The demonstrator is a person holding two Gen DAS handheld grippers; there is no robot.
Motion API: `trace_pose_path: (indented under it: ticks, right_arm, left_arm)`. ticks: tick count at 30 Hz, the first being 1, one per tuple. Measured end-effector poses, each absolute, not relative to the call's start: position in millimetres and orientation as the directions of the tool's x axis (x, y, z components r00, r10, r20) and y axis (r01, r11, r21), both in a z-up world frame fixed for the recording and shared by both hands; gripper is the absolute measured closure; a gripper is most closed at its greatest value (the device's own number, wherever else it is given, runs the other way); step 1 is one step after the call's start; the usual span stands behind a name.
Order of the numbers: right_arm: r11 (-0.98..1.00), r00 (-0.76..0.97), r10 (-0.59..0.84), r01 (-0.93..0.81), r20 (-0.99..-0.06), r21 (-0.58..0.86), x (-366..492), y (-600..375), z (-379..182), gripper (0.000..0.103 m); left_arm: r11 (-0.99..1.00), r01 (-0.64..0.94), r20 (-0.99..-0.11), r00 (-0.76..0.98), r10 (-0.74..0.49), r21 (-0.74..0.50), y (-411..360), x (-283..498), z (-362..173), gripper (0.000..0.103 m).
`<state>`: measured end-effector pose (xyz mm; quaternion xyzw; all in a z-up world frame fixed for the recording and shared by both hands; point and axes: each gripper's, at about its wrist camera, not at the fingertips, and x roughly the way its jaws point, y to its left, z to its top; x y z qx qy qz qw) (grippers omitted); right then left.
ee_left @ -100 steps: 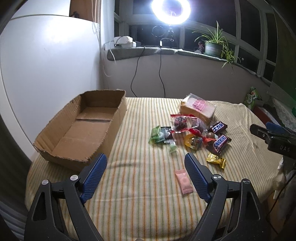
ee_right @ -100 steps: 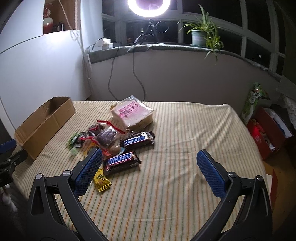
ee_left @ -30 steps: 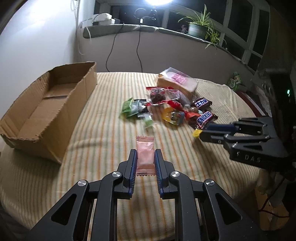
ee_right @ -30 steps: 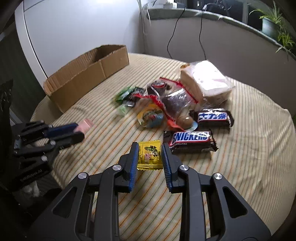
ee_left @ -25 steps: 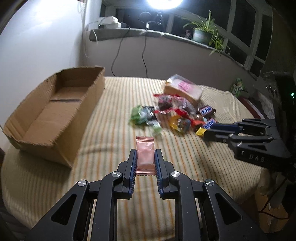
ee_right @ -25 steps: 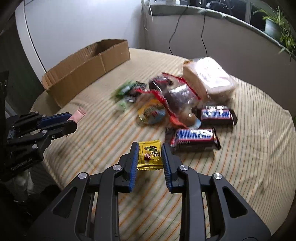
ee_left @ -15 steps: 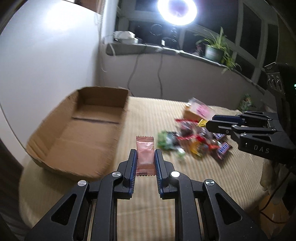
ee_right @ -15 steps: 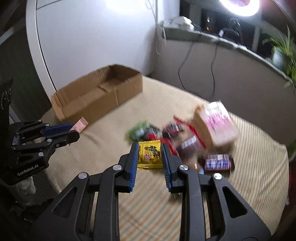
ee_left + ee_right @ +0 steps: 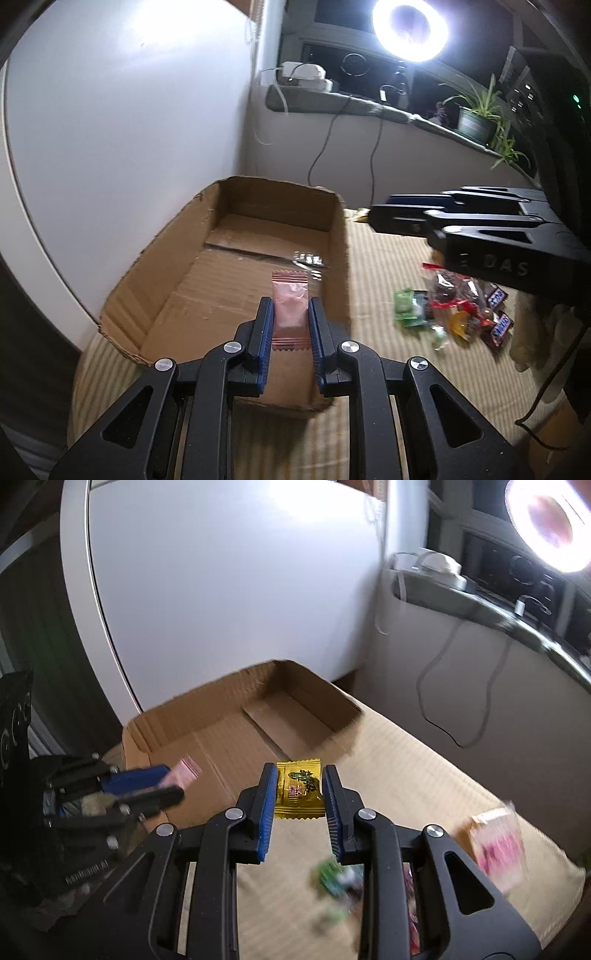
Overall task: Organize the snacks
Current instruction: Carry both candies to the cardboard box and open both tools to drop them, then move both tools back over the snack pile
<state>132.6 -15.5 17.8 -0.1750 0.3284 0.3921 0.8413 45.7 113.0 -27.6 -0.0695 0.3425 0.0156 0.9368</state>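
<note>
place: home room | cues: striped bedcover; windowsill plant; ring light

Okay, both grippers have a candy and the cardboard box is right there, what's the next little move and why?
Probably ease the left gripper down a touch and open it: its pink candy appears to hang over the empty cardboard box. The right gripper, shut on the yellow candy, looks short of the rim.
</note>
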Motion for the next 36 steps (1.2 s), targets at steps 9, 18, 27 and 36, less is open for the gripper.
trace_pose_path:
  ticks: [9,18,27,36]
  right_arm:
    - [0.567,0.418,0.535,-0.822,-0.735,-0.055,148.4,38.7,-13.2,0.077]
    - [0.579,0.418,0.529,-0.814,-0.738,-0.046,159.6,43.0,-15.5,0.04]
    - [0.574,0.406,0.518,-0.818,-0.753,-0.047,163.2,40.7,-11.6,0.035]
    - [0.54,0.349,0.518,-0.842,-0.781,-0.018,150.2,27.1,-11.4,0.035]
  left_arm:
    - [0.986,-0.108,-0.657,0.754,0.0,-0.124,130.8,53.1,-33.2,0.086]
    - [0.985,-0.125,-0.664,0.747,0.016,-0.116,133.1,55.7,-35.2,0.077]
    - [0.984,-0.143,-0.655,0.755,0.04,-0.105,136.0,49.9,-33.1,0.055]
    - [0.986,-0.13,-0.642,0.766,0.03,-0.109,130.8,40.7,-24.8,0.055]
